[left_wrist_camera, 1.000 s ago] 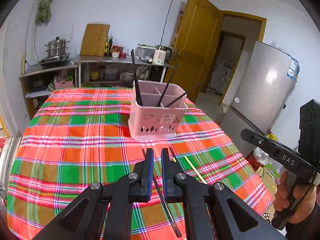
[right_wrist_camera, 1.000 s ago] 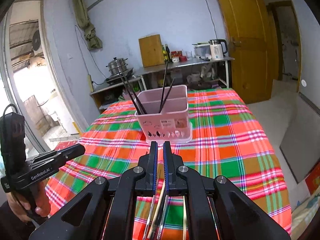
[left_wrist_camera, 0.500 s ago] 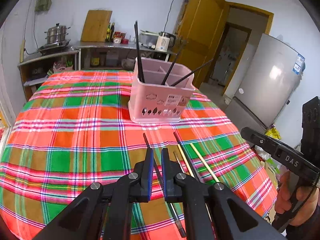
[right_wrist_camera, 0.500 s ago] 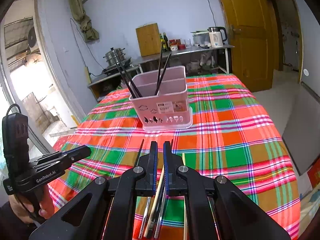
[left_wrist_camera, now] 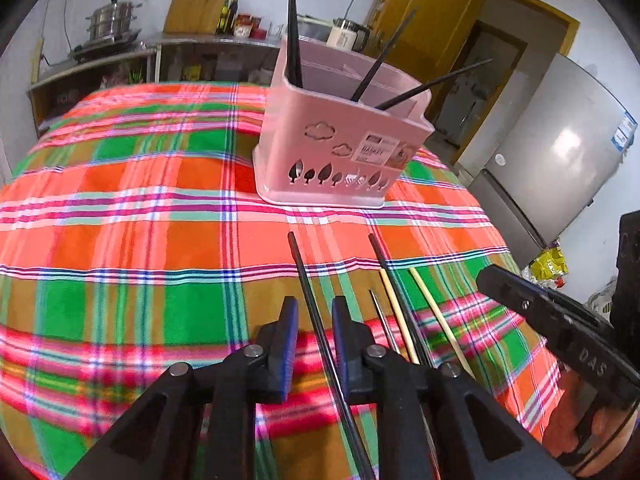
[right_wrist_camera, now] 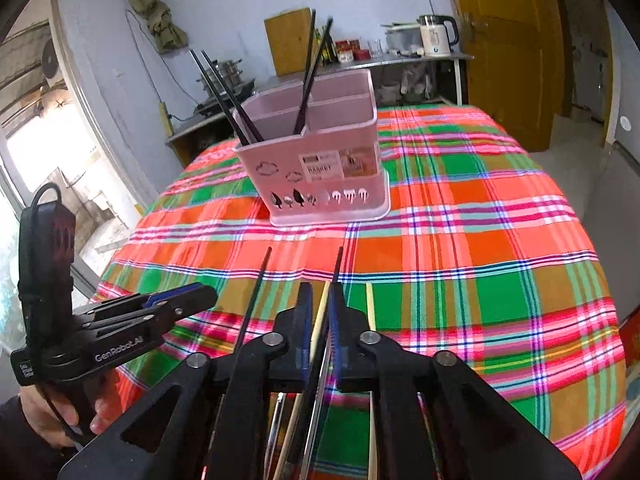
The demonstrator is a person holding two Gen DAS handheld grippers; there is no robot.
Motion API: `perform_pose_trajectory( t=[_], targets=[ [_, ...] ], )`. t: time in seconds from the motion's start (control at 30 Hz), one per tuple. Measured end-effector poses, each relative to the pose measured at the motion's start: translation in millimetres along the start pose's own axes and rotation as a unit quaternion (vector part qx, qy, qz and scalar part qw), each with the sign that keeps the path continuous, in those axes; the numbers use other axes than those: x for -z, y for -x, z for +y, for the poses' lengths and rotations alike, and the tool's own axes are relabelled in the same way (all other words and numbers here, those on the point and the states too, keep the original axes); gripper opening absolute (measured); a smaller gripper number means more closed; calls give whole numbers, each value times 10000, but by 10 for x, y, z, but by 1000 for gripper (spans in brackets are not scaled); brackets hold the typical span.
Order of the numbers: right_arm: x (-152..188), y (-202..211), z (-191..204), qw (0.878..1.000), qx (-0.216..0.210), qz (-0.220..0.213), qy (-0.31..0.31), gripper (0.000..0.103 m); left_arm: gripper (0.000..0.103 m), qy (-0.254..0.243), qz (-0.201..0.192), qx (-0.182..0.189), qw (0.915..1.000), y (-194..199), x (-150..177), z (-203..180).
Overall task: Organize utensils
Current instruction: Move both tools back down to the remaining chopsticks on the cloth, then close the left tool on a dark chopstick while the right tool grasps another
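Note:
A pink divided utensil holder [left_wrist_camera: 340, 152] [right_wrist_camera: 320, 160] stands mid-table with several black chopsticks upright in it. Loose chopsticks lie in front of it on the plaid cloth. My left gripper [left_wrist_camera: 315, 312] hovers low over a black chopstick [left_wrist_camera: 300, 260]; its jaws are opening and the stick runs between them untouched. My right gripper [right_wrist_camera: 321, 300] is over a wooden chopstick [right_wrist_camera: 325, 294] and a black chopstick [right_wrist_camera: 338, 264]; its jaws are opening by a narrow gap, with the wooden stick showing through it. Each gripper appears in the other's view, the right gripper [left_wrist_camera: 492, 280] and the left gripper [right_wrist_camera: 200, 296].
More wooden chopsticks [left_wrist_camera: 436, 316] and a thin metal one [left_wrist_camera: 380, 312] lie beside the black ones. The round table's edge [right_wrist_camera: 592, 400] drops off to the right. A fridge [left_wrist_camera: 560, 168], a door [right_wrist_camera: 508, 40] and a kitchen shelf [left_wrist_camera: 120, 52] stand around the table.
Both grippers have sunk toward the table and closed in on the loose chopsticks. Their jaws, shut before, have parted a little.

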State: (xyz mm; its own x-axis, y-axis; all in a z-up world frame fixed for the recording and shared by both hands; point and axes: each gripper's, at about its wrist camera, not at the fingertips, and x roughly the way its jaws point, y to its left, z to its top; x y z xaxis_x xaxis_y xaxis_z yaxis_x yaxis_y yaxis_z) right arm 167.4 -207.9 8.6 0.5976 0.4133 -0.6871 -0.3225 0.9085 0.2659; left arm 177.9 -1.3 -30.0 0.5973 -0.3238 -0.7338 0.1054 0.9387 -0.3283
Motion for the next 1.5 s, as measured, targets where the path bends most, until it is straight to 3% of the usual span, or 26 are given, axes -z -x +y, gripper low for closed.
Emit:
perform_pose_trajectory(
  t=[0.37, 0.5, 0.63, 0.83, 1.17, 1.5],
  targets=[
    [-110, -416, -76, 9990, 92, 426, -89, 9, 17, 143, 320, -159, 9993, -499, -152, 66],
    [-159, -571, -52, 9982, 100, 587, -57, 9, 17, 18, 275, -200, 9994, -534, -155, 36],
    [-207, -751, -37, 9971, 122, 751, -32, 9, 9, -94, 291, -294, 9991, -526, -134, 45],
    [-240, -985, -71, 9944, 287, 1013, -28, 9, 9, -121, 275, -301, 9991, -474, -120, 157],
    [-219, -911, -236, 9931, 475, 1075, -41, 8, 9, -19, 359, -325, 9988, -437, -133, 257],
    [-277, -1023, -114, 9900, 698, 1221, 102, 7, 9, -9, 473, -507, 9976, -546, -272, 236]
  ],
)
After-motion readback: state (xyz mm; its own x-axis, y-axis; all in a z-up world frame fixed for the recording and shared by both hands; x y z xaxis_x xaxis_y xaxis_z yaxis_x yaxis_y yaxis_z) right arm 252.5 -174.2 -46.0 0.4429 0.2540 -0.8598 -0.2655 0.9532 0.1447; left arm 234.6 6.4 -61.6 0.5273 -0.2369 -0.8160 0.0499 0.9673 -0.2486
